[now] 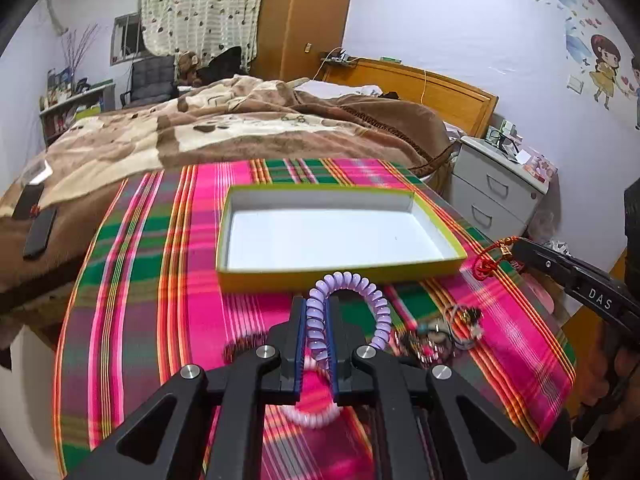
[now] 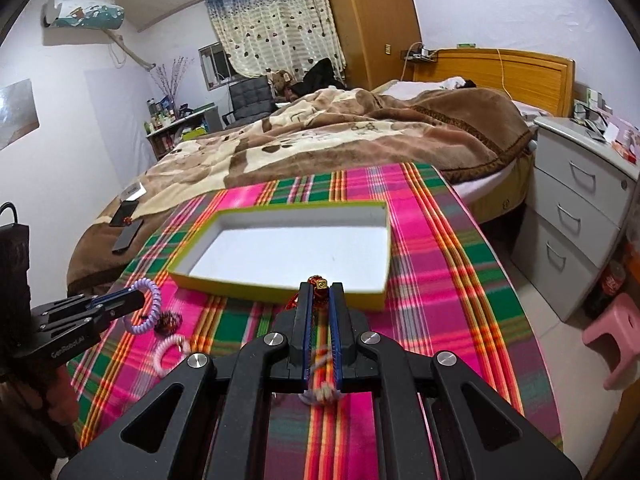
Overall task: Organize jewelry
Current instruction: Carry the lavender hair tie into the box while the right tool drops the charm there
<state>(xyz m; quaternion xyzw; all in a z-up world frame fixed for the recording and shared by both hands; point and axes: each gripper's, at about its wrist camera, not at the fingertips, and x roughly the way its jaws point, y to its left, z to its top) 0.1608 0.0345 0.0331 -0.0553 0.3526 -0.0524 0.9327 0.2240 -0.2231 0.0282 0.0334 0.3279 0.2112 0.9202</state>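
My left gripper (image 1: 317, 302) is shut on a lilac spiral bracelet (image 1: 370, 300) and holds it above the cloth, just short of the open yellow-rimmed box (image 1: 248, 236). It also shows at the left of the right wrist view (image 2: 136, 294). My right gripper (image 2: 321, 288) is shut on a red knotted cord bracelet (image 2: 318, 282) with a gold bead, close to the near rim of the box (image 2: 280, 292). The box is white inside. A pink spiral bracelet (image 2: 170, 350) and a dark red beaded piece (image 2: 170, 320) lie on the cloth.
A pile of small jewelry (image 1: 440, 332) lies on the plaid cloth (image 1: 160, 280) to the right of my left gripper. A bed with a brown blanket (image 1: 240, 128) stands behind the table. White drawers (image 2: 580, 208) and a pink stool (image 2: 616, 332) are at the right.
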